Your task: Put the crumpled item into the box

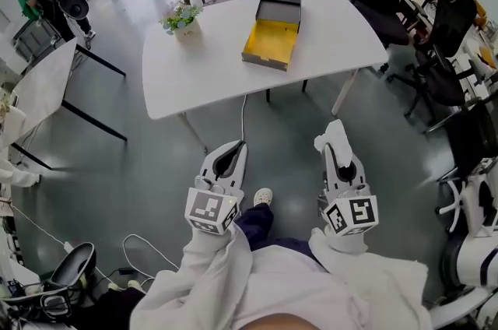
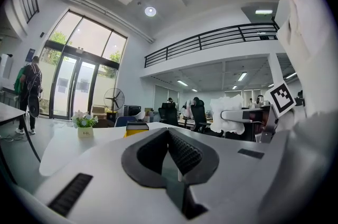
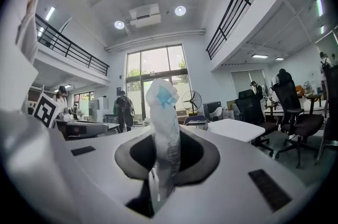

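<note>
My right tongs (image 1: pixel 339 159) pinch the crumpled item (image 1: pixel 335 135), well short of the box (image 1: pixel 268 40) on the worktop (image 1: pixel 334 40) — my left tongs (image 1: pixel 231 157), equally far off, are pressed together.

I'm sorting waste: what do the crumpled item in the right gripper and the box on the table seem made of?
Crumpled item: likely thin white paper or plastic wrapper, matte, creased, with a blue patch.
Box: probably cardboard, grey outside, matte yellow inside, with flat straight walls.
</note>
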The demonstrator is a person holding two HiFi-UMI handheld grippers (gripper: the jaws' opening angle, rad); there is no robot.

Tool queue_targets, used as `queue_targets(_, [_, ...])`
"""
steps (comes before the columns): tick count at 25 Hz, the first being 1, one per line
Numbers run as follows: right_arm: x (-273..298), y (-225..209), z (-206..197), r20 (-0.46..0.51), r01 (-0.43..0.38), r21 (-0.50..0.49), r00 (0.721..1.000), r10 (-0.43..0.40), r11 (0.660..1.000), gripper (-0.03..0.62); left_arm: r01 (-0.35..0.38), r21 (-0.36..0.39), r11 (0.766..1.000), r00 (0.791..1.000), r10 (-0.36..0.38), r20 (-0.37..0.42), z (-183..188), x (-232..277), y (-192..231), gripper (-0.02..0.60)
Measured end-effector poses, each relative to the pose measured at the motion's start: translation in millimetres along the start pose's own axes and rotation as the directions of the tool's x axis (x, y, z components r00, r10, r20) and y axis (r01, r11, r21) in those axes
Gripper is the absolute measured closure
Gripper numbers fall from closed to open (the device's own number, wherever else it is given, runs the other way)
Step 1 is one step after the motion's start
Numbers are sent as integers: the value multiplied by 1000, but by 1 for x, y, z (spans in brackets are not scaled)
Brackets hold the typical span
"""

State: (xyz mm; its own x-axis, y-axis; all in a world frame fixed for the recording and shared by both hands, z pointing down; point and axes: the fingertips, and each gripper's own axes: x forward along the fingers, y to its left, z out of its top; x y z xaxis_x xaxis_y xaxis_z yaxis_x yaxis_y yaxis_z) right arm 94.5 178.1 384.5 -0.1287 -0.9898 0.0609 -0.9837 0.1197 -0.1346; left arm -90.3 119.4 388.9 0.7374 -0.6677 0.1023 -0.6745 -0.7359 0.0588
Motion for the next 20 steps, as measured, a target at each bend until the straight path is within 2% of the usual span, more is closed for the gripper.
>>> queue_targets(11, [69, -24, 10, 22, 61, 9, 998, -62, 998, 526, 56, 23, 998, 998, -56, -6, 5, 67, 48, 566])
queue_targets(20, [95, -35, -3, 10, 99, 19, 995, -99, 995, 526, 120, 39, 992, 992, -119, -35, -5, 98, 62, 566])
